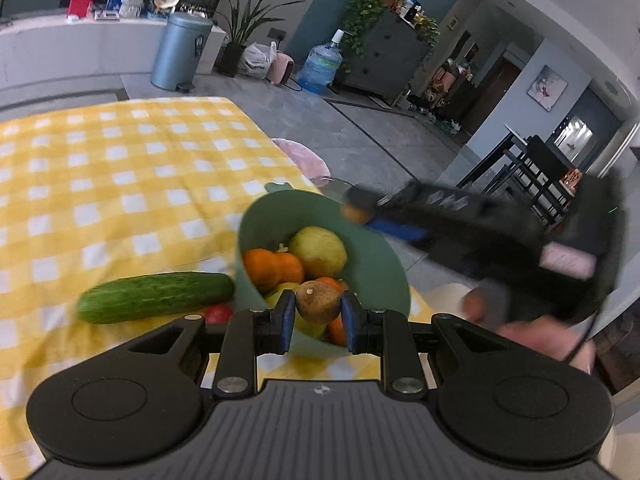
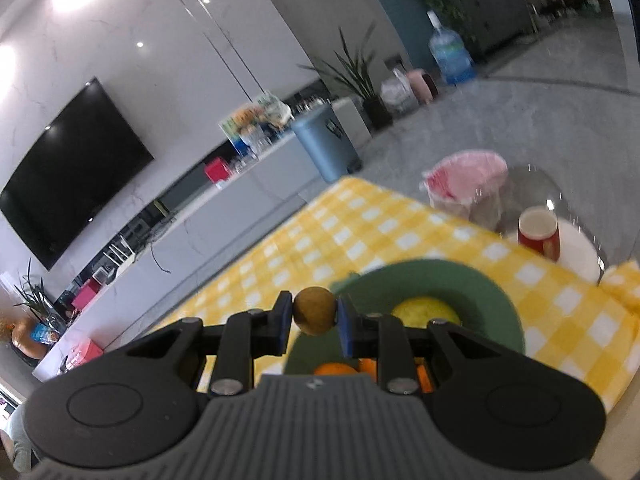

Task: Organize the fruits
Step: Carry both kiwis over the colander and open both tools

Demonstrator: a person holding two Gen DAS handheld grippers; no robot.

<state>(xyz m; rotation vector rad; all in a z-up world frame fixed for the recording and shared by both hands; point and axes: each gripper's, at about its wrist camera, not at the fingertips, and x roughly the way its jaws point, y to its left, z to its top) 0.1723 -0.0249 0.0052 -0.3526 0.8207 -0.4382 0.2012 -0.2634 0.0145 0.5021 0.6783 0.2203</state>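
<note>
A green bowl (image 1: 372, 264) on the yellow checked tablecloth (image 1: 120, 184) holds an orange (image 1: 272, 266), a yellow-green pear (image 1: 318, 250) and more fruit. My left gripper (image 1: 318, 314) is shut on a brown kiwi (image 1: 318, 300) just over the bowl's near rim. My right gripper (image 2: 314, 318) is shut on a small round brown fruit (image 2: 314, 310) above the bowl (image 2: 496, 308). In the left wrist view the right gripper (image 1: 356, 210) shows blurred over the bowl's far rim. A cucumber (image 1: 154, 296) and a red fruit (image 1: 218, 314) lie left of the bowl.
A red paper cup (image 2: 538, 232) stands on a white plate (image 2: 580, 256) on a glass side table beyond the cloth's edge. A pink-lined bin (image 2: 464, 180) stands behind it. The table edge runs just right of the bowl.
</note>
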